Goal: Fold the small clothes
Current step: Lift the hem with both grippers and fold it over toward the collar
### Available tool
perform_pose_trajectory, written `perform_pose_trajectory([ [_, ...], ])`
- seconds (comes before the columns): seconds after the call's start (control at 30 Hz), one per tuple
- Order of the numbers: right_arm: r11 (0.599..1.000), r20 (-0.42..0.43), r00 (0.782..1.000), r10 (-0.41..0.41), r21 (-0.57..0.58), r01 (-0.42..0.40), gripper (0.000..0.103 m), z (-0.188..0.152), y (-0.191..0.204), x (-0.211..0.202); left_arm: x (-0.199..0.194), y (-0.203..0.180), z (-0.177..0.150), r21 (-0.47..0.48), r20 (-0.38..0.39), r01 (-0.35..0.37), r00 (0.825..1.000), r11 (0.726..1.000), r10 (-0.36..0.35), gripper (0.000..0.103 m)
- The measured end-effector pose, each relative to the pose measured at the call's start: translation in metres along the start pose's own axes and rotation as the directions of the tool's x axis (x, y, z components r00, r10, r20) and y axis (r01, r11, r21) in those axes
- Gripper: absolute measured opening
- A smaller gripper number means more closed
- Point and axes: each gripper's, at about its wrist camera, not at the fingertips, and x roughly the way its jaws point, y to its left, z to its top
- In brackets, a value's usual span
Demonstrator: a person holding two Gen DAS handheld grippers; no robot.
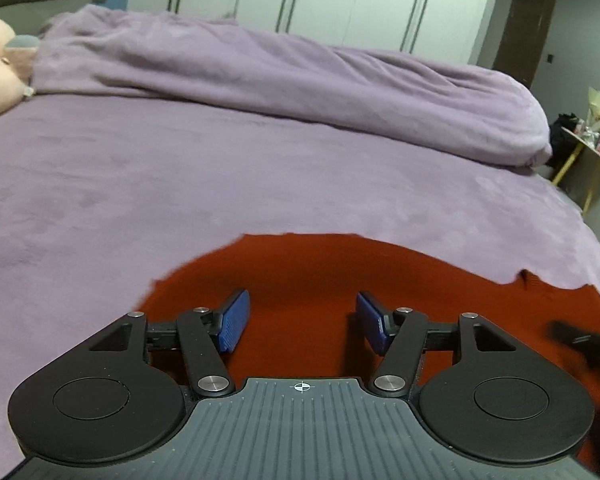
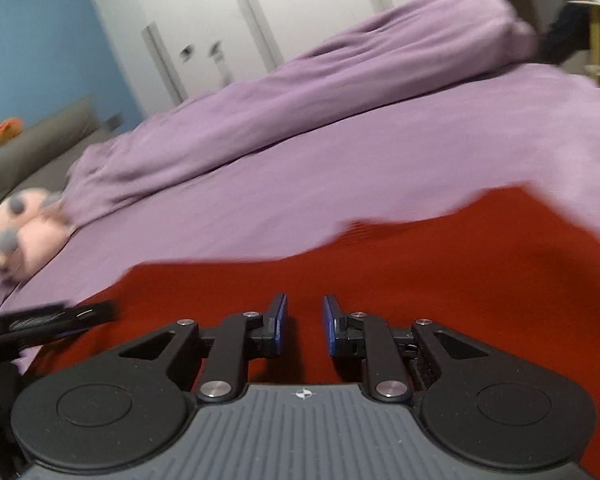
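Red garment (image 1: 320, 276) spread flat on purple bed (image 1: 140, 184), white wardrobe (image 1: 340, 0) behind; right view adds blue wall (image 2: 40, 52). Left gripper (image 1: 302, 320) and right gripper (image 2: 304, 322) both parted, empty.

Open bed sheet (image 1: 140, 168) ahead; bunched duvet (image 1: 300, 92) blocks the far side.

The garment (image 1: 340, 272) is plain rust-red, the bed (image 1: 140, 184) sheet lilac, the plush toy (image 2: 24, 232) pink with grey spots, the wall (image 2: 32, 48) blue.
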Motion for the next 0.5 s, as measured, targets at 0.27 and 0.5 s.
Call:
perform_pose_trajectory([
  [0.27, 0.968, 0.069, 0.966, -0.251, 0.029, 0.25, 0.018, 0.009, -0.063, -0.033, -0.007, 0.018, -0.001, -0.025, 0.004, -0.023, 1.0, 0.999, 0.023, 0.067],
  [0.5, 0.904, 0.053, 0.926, -0.375, -0.198, 0.378, 0.032, 0.008, -0.016, -0.027, -0.019, 0.02, 0.0, 0.011, -0.028, -0.09, 0.996, 0.996, 0.09, 0.074],
])
